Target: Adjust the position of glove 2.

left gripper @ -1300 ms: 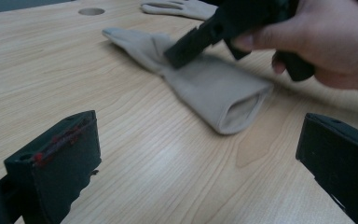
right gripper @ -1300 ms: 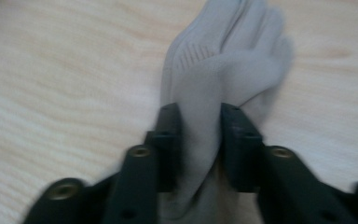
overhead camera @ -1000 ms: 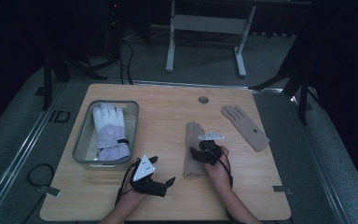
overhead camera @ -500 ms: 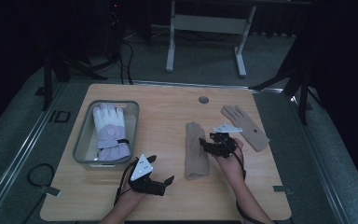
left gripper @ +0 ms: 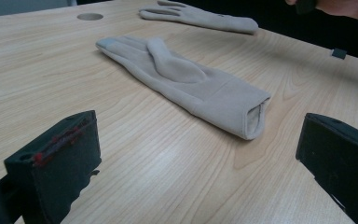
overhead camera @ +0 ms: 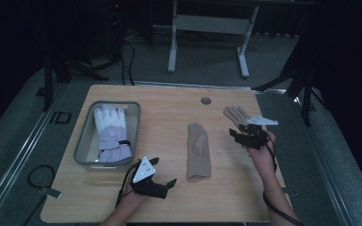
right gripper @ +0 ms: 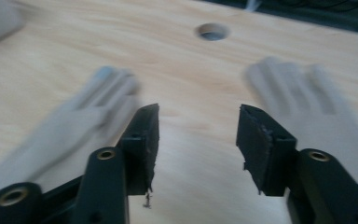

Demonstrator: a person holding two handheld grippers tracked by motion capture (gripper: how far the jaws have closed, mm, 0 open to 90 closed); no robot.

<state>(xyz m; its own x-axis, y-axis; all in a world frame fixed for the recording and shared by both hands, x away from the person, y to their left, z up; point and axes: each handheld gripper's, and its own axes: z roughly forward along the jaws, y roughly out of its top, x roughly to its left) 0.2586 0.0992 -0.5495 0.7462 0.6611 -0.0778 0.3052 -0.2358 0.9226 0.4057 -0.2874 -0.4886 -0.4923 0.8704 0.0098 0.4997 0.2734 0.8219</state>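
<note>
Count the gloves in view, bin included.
3 visible: a white-and-lavender glove in the grey bin, a tan glove at table centre, a second tan glove far right beside the right gripper. Another underneath may be hidden.

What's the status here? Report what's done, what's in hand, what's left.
Done: a white-and-purple glove lies in the grey bin. In hand: nothing; the left gripper and right gripper both have jaws open and empty. Left: two tan gloves on the table, the middle glove and the far glove by the right gripper.

High view looks down on the table (overhead camera: pixel 169 101); both gripper views skim low, sharing the tan glove (left gripper: pixel 186 84)
</note>
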